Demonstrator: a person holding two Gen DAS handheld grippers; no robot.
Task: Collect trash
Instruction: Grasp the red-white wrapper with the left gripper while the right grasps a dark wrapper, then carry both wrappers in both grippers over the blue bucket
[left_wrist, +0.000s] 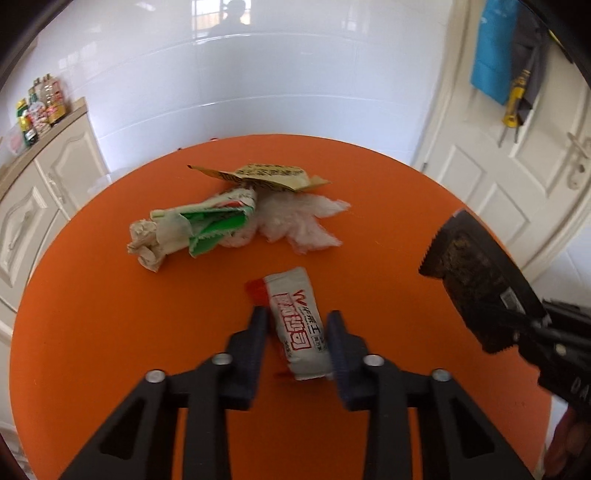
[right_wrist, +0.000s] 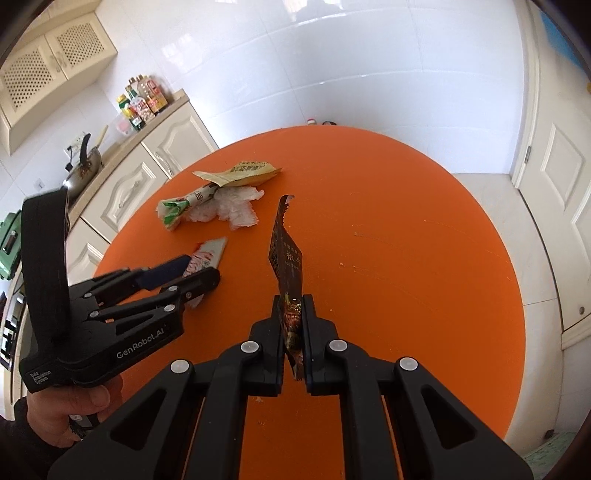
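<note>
Your left gripper (left_wrist: 295, 325) sits low over the near part of the orange table (left_wrist: 92, 332), jaws partly open with a white sachet (left_wrist: 299, 325) lying between them. The right finger looks to be touching the sachet's edge and the left one stands just beside it, so it is bracketed but, as far as I can judge, not yet pinched. The sachet lies lengthwise along the fingers, which is likely why you came in from its near end: closing now would catch it across its narrow width.

Your right gripper (right_wrist: 293, 314) has its jaws closed tight on a dark wrapper (right_wrist: 286, 254), which stands up from the fingers and points away from you, clear of the table. Holding it raised and off to the right keeps it out of the left gripper's way.

The rest of the trash is farther off, left of centre: a green-and-white wrapper (left_wrist: 199, 225) with a crumpled paper (left_wrist: 142, 245) at its left end, a white tissue (left_wrist: 303, 221) touching its right side, and a yellow packet (left_wrist: 266, 177) lying partly over them on the far side. No bin shows in either view.

Next, I'd say, squeeze the left jaws and lift; the thin, flat sachet may slide or fold as you close.
</note>
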